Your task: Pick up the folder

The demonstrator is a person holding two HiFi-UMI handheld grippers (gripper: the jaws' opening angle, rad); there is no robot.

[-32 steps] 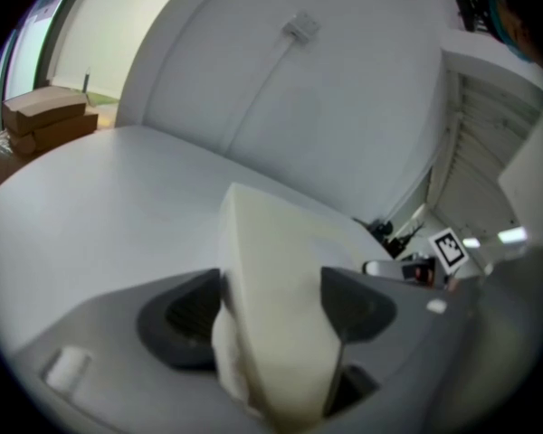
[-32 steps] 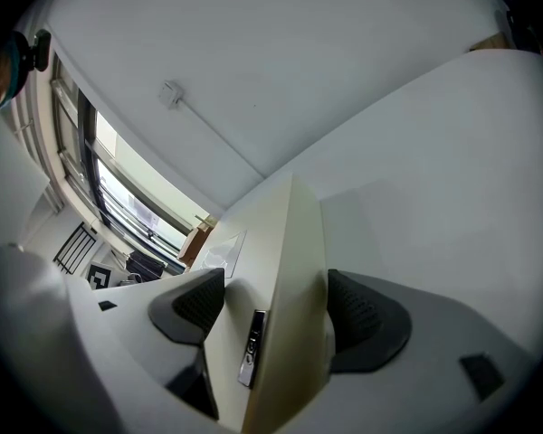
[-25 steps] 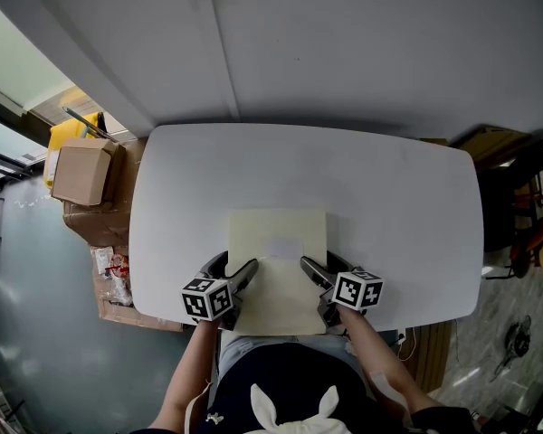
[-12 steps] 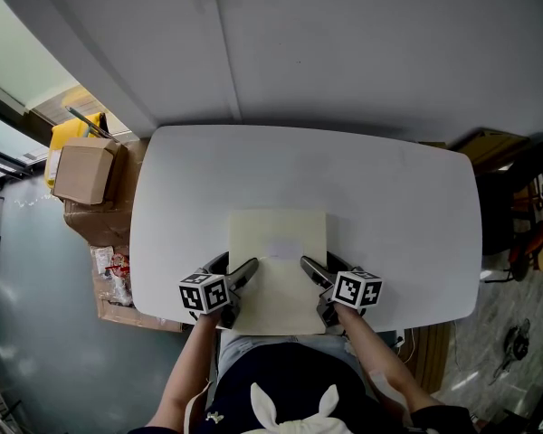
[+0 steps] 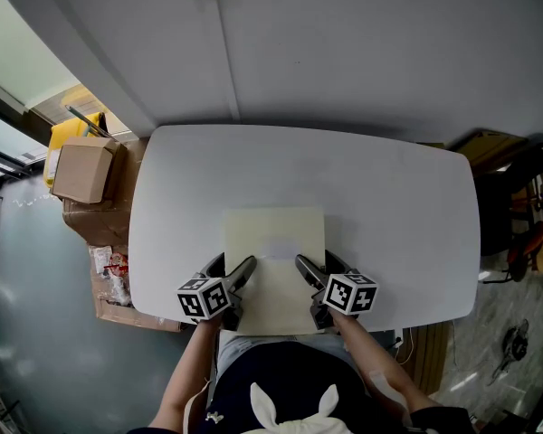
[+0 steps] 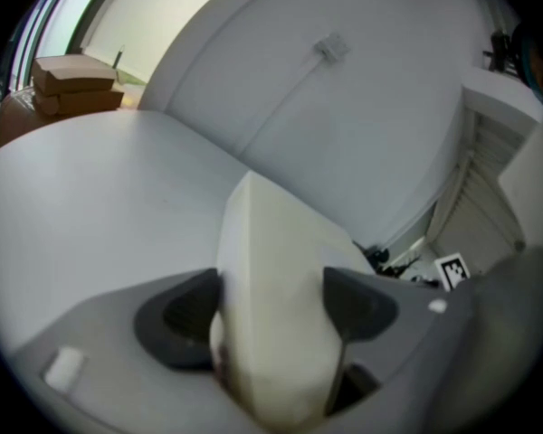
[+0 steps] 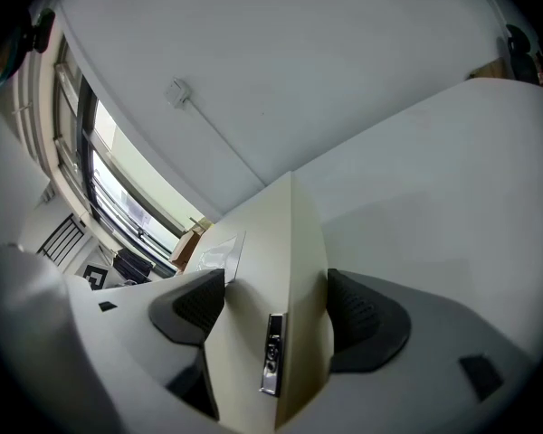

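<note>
A pale cream folder (image 5: 274, 251) lies at the near middle of the white table (image 5: 389, 206), its near edge over the table's front edge. My left gripper (image 5: 233, 277) grips its near left side and my right gripper (image 5: 308, 275) its near right side. In the left gripper view the folder (image 6: 276, 233) fills the gap of the left gripper (image 6: 271, 297), both pads against it. The right gripper view shows the folder (image 7: 273, 233) edge-on inside the right gripper (image 7: 276, 301), with a small metal clip (image 7: 271, 355) near the jaws.
A cardboard box (image 5: 81, 172) and a yellow object (image 5: 68, 134) stand on stacked cartons off the table's left end. Dark clutter (image 5: 525, 215) sits on the floor to the right. A grey wall runs behind the table.
Both grippers and the folder have shifted a little to the left and toward me. The grip on the folder looks the same.
</note>
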